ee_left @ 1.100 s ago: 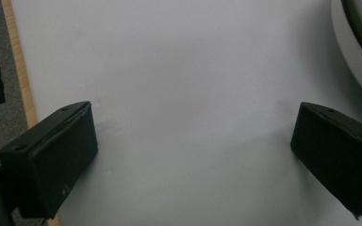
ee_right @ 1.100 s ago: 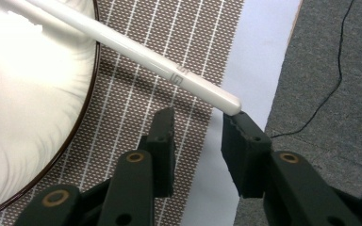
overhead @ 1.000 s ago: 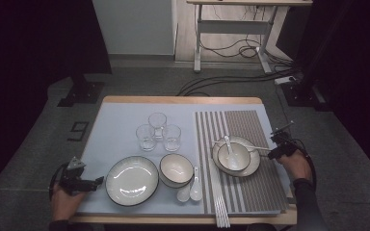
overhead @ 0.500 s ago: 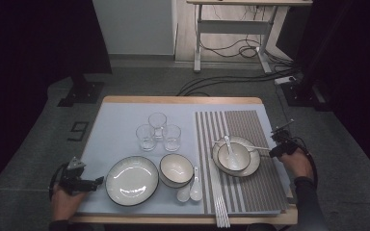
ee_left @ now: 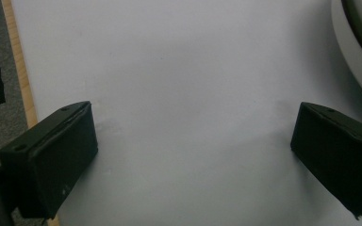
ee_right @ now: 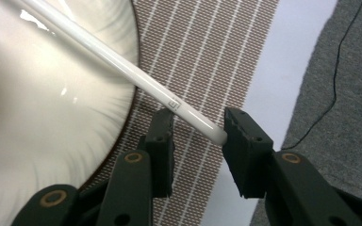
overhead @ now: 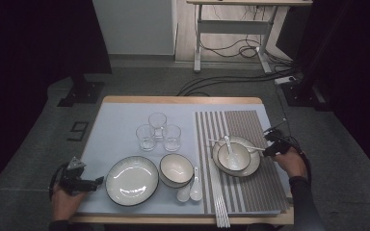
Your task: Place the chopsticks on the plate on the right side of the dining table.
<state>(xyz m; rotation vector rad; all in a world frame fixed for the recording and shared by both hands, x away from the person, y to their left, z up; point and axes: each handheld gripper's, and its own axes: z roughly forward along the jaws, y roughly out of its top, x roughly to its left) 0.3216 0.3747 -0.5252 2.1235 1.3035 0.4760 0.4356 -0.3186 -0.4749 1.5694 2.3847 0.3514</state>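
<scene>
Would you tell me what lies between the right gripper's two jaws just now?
In the right gripper view, the end of a white chopstick lies between the right gripper jaws.

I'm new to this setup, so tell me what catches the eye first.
A white chopstick lies across the plate on the striped mat, its end between the right gripper's fingers. Three glasses cluster mid-table, and the left gripper rests open over bare blue cloth.
</scene>
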